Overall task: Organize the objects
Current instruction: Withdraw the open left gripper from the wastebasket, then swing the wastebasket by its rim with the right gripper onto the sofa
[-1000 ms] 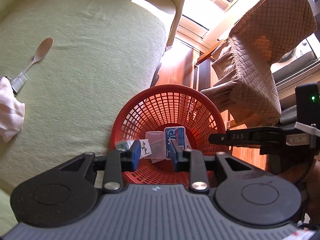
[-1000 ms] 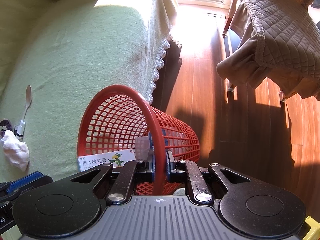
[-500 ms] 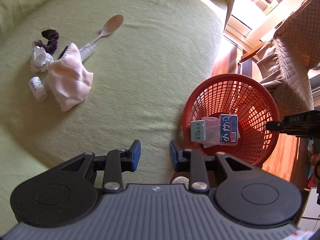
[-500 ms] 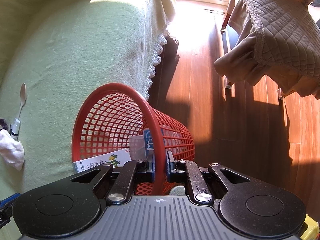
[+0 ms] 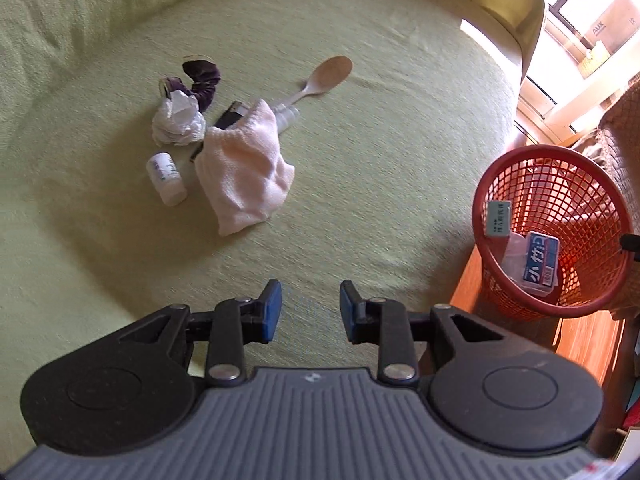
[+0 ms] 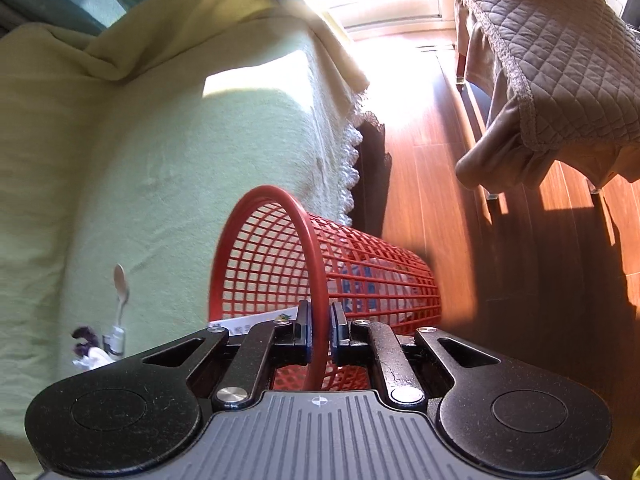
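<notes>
My left gripper [image 5: 310,312] hangs over the green sofa cover [image 5: 380,140] with its blue pads a modest gap apart and nothing between them, only bare cloth beneath. Well ahead of those fingers and a little to their left lies the clutter I have to sort: a pink cloth [image 5: 244,172] in a heap, a white pill bottle [image 5: 166,178] on its side just left of it, a crumpled white tissue [image 5: 178,120] beyond the bottle, a purple scrunchie [image 5: 200,80] touching the tissue's far side, a dark flat object [image 5: 230,116] half tucked under the cloth, and a wooden spoon [image 5: 324,78] farthest out with its bowl pointing away. Off to the right of the fingers, past the sofa's edge, sits the red mesh basket [image 5: 592,308], holding a blue-and-white box [image 5: 540,262] and a small grey-green box [image 5: 498,218] propped against its inner wall. My right gripper [image 6: 319,336] is clamped tight on that basket's rim [image 6: 314,264], the red hoop running straight up between the pads, the basket tipped on its side above the wooden floor [image 6: 432,184].
</notes>
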The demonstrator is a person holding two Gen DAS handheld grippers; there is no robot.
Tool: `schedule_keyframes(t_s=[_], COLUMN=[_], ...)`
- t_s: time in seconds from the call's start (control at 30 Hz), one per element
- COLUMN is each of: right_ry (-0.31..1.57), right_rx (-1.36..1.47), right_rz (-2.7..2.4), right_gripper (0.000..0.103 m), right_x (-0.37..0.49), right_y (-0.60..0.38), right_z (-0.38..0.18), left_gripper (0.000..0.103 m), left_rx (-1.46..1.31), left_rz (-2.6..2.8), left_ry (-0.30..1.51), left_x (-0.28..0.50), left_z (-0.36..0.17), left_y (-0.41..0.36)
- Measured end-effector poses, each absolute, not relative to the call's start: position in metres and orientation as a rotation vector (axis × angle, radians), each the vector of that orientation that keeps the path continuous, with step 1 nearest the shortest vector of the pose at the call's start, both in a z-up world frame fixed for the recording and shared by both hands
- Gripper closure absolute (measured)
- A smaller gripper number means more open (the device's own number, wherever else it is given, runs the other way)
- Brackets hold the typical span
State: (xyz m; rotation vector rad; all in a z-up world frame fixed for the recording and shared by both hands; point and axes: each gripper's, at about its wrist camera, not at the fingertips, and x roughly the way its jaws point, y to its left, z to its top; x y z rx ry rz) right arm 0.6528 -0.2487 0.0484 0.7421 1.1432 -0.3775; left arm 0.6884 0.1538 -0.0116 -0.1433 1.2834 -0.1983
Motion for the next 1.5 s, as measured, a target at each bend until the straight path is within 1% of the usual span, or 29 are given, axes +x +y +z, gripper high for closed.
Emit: schedule_keyframes(t_s=[0.2, 0.43, 0.57, 0.63, 0.73, 0.8, 0.9, 0.93, 0.97, 1.03, 1.13, 1.2, 1.3, 1.5], right_ry=[1.041, 0.934, 0.898, 0.86, 0.826, 0.853, 1.037, 1.006, 1.046, 1.091, 1.186, 1.234, 1.269, 1.299], right_rx=[0.75, 0.737, 0.796, 0.882, 0.954, 0.887, 0.795, 0.769, 0.73, 0.774, 0.735, 0.703, 0.648, 0.406], right_rz=[-0.341, -0.202, -0.064, 0.037, 0.137, 0.123, 0.009, -0.038, -0.04, 0.004, 0.043, 0.066, 0.066, 0.108], right_gripper=[0.102, 0.103, 0.103, 0.103, 0.103, 0.102, 0.1, 0.099, 0.099, 0.099, 0.097, 0.095, 0.092, 0.092], right_x=[0.689, 0.747, 0.794, 0.817, 0.849, 0.868, 0.893, 0.895, 0.902, 0.916, 0.936, 0.947, 0.948, 0.951], right_y=[-0.247, -0.231, -0.216, -0.214, -0.224, -0.234, -0.257, -0.268, -0.276, -0.29, -0.295, -0.294, -0.291, -0.261], right_z=[0.09, 0.139, 0.15, 0.153, 0.147, 0.127, 0.063, 0.057, 0.054, 0.049, 0.043, 0.039, 0.034, 0.038], left_gripper=[0.077, 0.077, 0.077, 0.077, 0.077, 0.077, 0.074, 0.074, 0.074, 0.07, 0.065, 0.057, 0.05, 0.05], left_rx=[-0.194, -0.243, -0.262, -0.279, -0.296, -0.307, -0.329, -0.343, -0.354, -0.354, -0.345, -0.343, -0.322, -0.316], left_rz=[-0.151, -0.108, -0.081, -0.061, -0.01, 0.041, 0.147, 0.186, 0.221, 0.292, 0.371, 0.408, 0.441, 0.43], left_ry=[1.256, 1.214, 1.187, 1.183, 1.172, 1.148, 1.132, 1.131, 1.127, 1.115, 1.118, 1.113, 1.105, 1.133], left_x=[0.702, 0.714, 0.721, 0.726, 0.733, 0.735, 0.737, 0.737, 0.737, 0.735, 0.731, 0.727, 0.72, 0.716], left_z=[-0.006, 0.003, 0.003, 0.002, 0.007, 0.013, 0.019, 0.02, 0.022, 0.025, 0.028, 0.031, 0.034, 0.019], left_y=[0.176, 0.194, 0.193, 0.19, 0.185, 0.184, 0.186, 0.188, 0.191, 0.194, 0.196, 0.196, 0.189, 0.172])
